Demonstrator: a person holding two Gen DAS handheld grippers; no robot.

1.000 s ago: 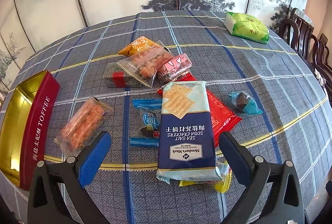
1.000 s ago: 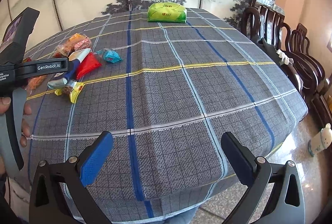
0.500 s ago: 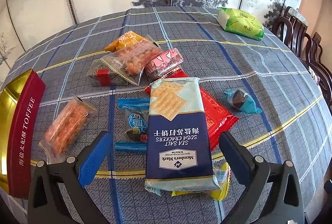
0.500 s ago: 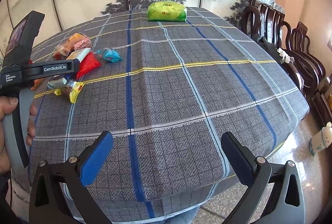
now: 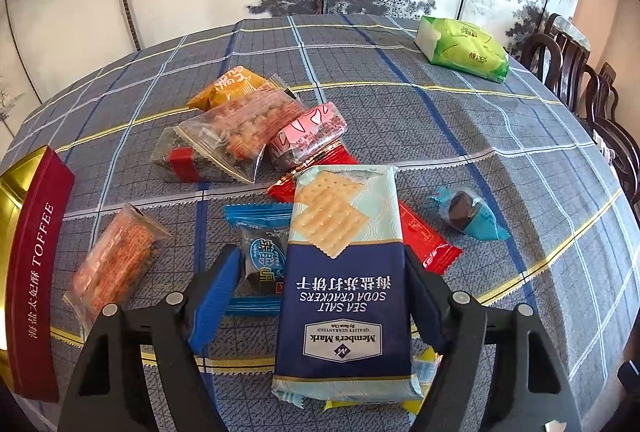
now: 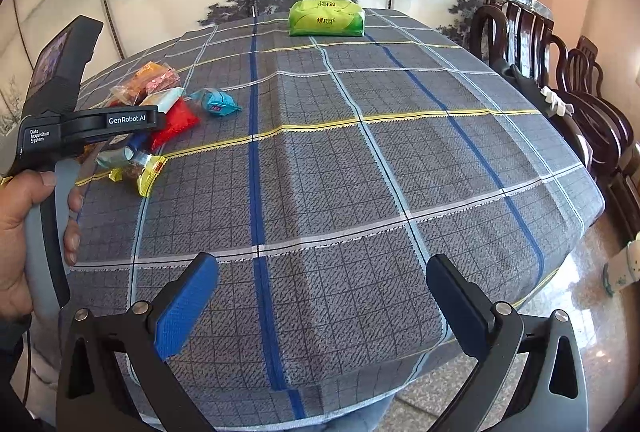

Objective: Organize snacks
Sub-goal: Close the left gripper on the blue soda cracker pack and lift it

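The left gripper [image 5: 320, 296] has just been closing its jaws around the cracker packet [image 5: 344, 272], though contact looks partial. The packet lies atop the snack pile, right of the toffee tin [image 5: 36, 272]. The right gripper [image 6: 320, 304] waits open over bare bench [image 6: 360, 151].

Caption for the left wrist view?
Left gripper closing around the soda cracker pack among scattered snacks.
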